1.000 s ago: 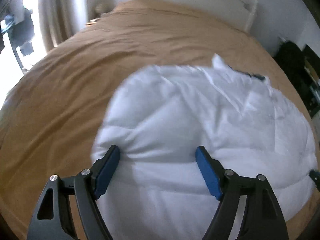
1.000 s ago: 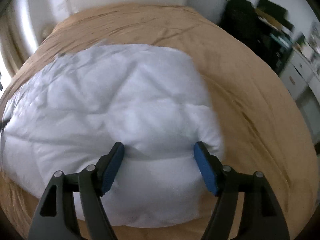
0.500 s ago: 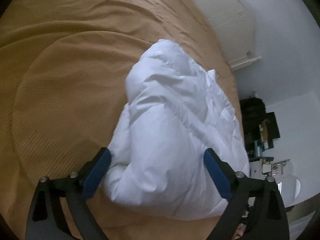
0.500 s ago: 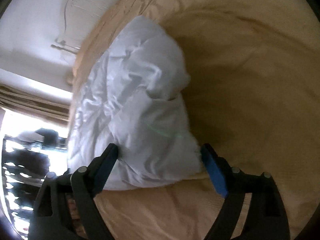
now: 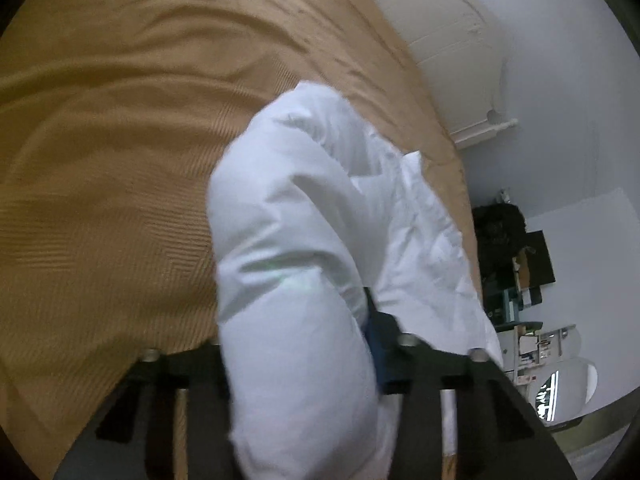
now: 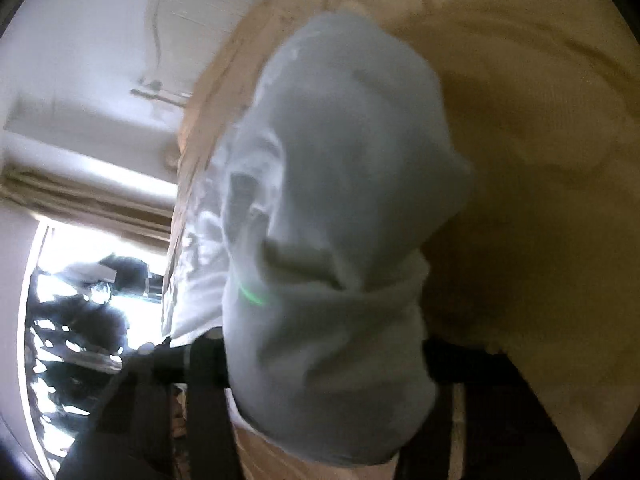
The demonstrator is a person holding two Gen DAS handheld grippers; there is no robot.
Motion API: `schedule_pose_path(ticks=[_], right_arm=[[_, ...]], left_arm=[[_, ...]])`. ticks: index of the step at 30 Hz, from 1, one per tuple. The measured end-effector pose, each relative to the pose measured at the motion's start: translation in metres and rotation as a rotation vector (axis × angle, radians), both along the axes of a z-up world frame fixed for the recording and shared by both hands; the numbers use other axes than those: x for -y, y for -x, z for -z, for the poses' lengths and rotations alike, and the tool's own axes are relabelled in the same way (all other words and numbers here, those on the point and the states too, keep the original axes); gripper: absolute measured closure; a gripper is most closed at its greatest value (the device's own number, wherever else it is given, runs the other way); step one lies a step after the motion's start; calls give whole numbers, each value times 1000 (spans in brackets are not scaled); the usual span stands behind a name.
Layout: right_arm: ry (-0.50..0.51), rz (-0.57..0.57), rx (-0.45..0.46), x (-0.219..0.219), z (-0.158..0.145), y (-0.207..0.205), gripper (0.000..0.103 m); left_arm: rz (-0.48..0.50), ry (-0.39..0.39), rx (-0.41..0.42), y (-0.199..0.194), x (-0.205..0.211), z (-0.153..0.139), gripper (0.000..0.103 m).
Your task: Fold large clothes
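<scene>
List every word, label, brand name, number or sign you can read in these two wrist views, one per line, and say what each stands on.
None can be read.
White padded garment: no label or print shows.
Tan bedcover: plain.
Cluttered shelves at the room's far side: items too small and blurred to tell any lettering.

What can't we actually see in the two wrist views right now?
- Left wrist: left gripper pads, mostly buried in the white puffy garment; only a sliver of blue shows.
- Right wrist: right gripper pads, fully covered by the bunched fabric; frame motion-blurred.
- Both: garment's type and full outline, bunched and cut off below.
- Bed cover beneath the garment.
</scene>
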State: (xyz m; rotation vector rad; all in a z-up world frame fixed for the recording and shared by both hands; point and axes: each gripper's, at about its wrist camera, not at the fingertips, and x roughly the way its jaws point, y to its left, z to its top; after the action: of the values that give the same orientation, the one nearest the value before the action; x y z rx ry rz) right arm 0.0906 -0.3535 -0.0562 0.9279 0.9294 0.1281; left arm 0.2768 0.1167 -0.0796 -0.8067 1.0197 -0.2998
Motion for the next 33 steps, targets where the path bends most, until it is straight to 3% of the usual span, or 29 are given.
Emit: schedule_pose_path(ticks=[2, 7, 11, 12, 14, 15, 16, 19, 21, 24, 27, 29, 33], right_arm=[[8, -8, 20, -5, -13, 4, 65], [34, -61, 23, -22, -47, 44, 67], [-7, -76, -49, -26, -38, 93, 65], [-7, -76, -78, -26, -28, 103, 61], [15, -71, -127, -27, -8, 117, 44], [18, -58, -161, -25, 6, 119, 31], [3, -43, -184, -22, 16, 120, 25], [-30, -9, -208, -10, 10, 132, 24], [54, 4, -215, -3, -11, 142, 24], [311, 62, -233, -6, -54, 157, 24], [720, 60, -159, -57, -105, 149, 24], [883, 16, -69, -85, -119, 140, 24], [1008, -109, 116, -157, -121, 123, 25]], left_arm=[[-5, 19, 22, 14, -8, -17, 78], [11, 48, 10, 84, -32, -50, 80], [37, 46, -39, 129, -42, -39, 76], [44, 22, -50, 135, -41, -30, 71], [37, 4, -86, 140, -40, -4, 49], [33, 13, -91, 142, -44, 2, 45], [33, 29, -96, 141, -48, 3, 44], [-26, 17, -99, 147, -70, -15, 44], [-94, -72, -64, 156, -94, -39, 39], [-136, -211, -20, 168, -97, -70, 37], [-25, -342, 74, 170, -44, -98, 37], [76, -398, 153, 170, 1, -111, 37], [271, -464, 257, 176, 83, -108, 35]])
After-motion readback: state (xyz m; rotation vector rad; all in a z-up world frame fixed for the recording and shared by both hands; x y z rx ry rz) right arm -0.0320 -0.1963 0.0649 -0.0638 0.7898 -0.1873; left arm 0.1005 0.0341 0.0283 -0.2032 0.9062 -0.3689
